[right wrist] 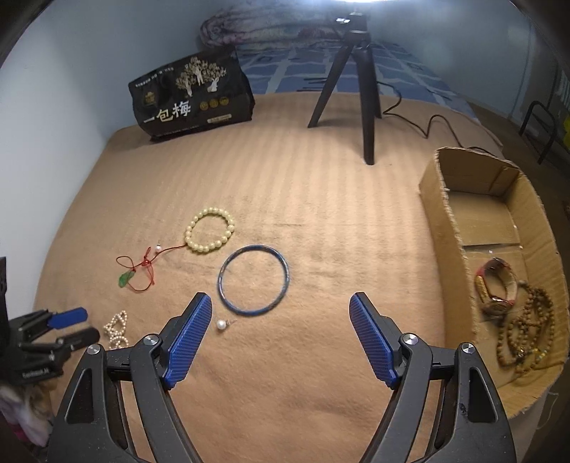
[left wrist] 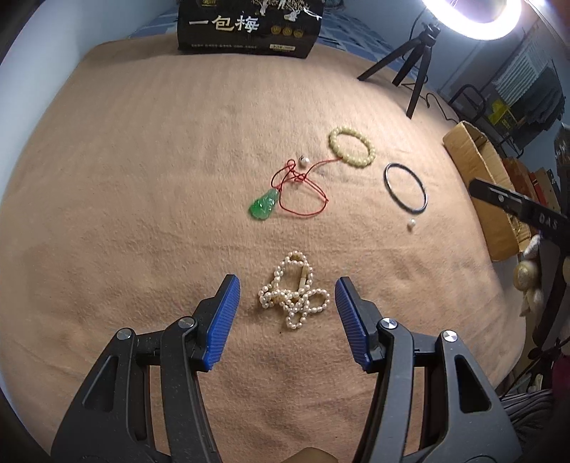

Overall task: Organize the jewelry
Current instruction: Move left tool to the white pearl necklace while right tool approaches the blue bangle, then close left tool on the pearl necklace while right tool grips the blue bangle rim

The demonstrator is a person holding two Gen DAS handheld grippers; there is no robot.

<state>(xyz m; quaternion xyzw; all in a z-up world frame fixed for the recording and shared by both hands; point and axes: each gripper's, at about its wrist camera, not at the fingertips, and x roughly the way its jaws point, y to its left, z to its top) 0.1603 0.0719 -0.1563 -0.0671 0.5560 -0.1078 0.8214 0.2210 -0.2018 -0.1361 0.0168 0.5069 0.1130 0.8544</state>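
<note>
My left gripper is open, its blue fingers on either side of a heaped pearl necklace on the tan blanket. Further off lie a green jade pendant on a red cord, a cream bead bracelet, a dark blue bangle and two loose pearl earrings. My right gripper is open and empty, just short of the bangle, with a pearl earring by its left finger. The cardboard box at right holds a watch and brown beads.
A black snack bag stands at the back of the blanket. A black tripod with a cable stands at back right, under a ring light. The left gripper shows at the left edge of the right wrist view.
</note>
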